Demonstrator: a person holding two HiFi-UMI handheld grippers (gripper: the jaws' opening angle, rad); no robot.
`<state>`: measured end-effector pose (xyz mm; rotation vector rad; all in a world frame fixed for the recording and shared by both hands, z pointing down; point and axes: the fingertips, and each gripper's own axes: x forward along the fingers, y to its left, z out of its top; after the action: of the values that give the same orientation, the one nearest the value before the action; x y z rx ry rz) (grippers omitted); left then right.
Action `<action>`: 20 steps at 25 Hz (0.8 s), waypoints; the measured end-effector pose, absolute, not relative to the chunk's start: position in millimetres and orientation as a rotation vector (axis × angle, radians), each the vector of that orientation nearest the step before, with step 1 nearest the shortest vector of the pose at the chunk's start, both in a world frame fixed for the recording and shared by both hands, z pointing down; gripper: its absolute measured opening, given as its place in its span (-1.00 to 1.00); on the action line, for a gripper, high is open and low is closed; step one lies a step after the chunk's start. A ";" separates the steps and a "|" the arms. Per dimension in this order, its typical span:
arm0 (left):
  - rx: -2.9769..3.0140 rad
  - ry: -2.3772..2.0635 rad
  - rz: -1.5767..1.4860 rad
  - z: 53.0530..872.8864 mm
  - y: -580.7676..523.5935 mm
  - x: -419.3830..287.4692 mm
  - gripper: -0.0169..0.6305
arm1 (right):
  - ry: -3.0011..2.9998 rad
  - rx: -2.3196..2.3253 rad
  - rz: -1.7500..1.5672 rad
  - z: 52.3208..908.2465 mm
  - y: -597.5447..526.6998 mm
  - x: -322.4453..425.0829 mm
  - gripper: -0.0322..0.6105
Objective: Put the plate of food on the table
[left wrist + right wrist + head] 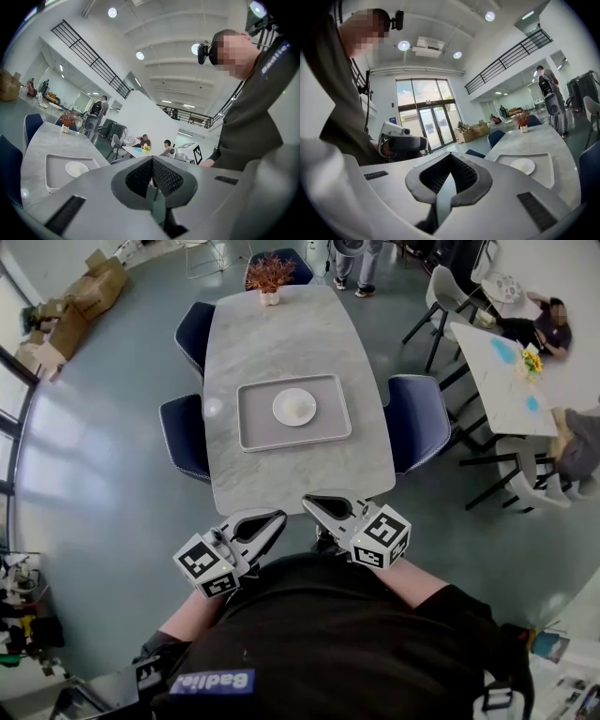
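A: White plate [294,407] lies on the grey tray [253,427], in the middle of the table [281,334]. Fragile?

B: Probably ceramic, stiff, slippery; take its rim. Now left gripper [277,518] and right gripper [308,504] are closed, empty.

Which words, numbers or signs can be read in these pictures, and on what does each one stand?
White lettering on the person's blue patch and sleeve: too distorted to read surely.
Cubes on the left gripper and right gripper: black-and-white square markers, no letters.
On the table, tray and plate: no print.
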<state>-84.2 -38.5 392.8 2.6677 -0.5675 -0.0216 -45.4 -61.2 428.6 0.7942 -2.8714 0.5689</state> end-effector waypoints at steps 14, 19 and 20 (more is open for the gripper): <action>2.690 -0.522 -0.002 392.6 -32.8 -75.5 -0.93 | -2.924 0.713 0.418 421.9 -38.9 -57.6 -0.87; 2.695 -0.516 -0.005 393.2 -33.3 -74.7 -0.93 | -2.918 0.718 0.418 423.8 -40.3 -57.2 -0.87; 2.695 -0.512 -0.004 393.6 -33.5 -74.2 -0.93 | -2.915 0.728 0.422 423.5 -41.3 -56.6 -0.87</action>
<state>-74.2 -33.5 393.6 2.6955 -0.5121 -0.0044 -56.6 -41.3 423.5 0.7276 -2.9153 0.4215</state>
